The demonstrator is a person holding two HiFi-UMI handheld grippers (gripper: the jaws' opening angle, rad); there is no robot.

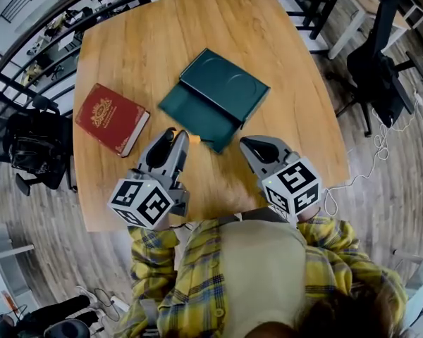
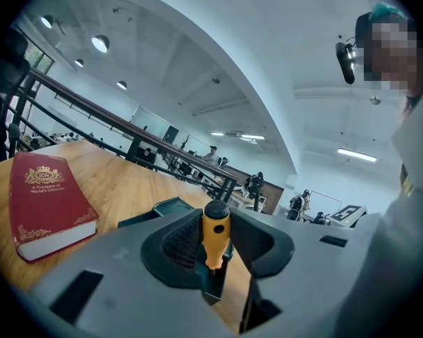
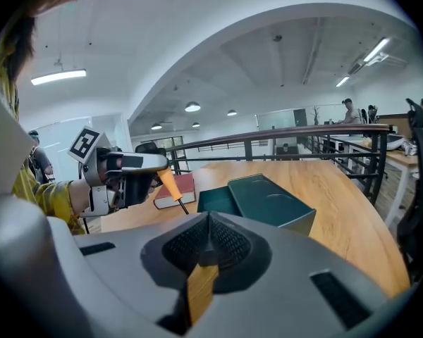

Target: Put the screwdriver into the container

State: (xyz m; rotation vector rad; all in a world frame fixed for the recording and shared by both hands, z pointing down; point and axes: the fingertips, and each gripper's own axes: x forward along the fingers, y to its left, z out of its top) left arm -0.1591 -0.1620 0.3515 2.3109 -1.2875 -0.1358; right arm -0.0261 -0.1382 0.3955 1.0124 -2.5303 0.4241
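Firmly clamped on the yellow handle of the screwdriver (image 2: 215, 234), the left tool (image 2: 218, 260) held it clear of the counter (image 1: 197, 20), shaft angled down toward the green container (image 1: 222, 86) just ahead, seemingly lined up for the drop. The right tool (image 3: 210, 225), jaws drawn together on nothing, hovered alongside, apparently standing out of the way. The container's lid sat offset, leaving its tray exposed to receive the screwdriver. A red book (image 1: 111, 118) lay to the left, uninvolved.
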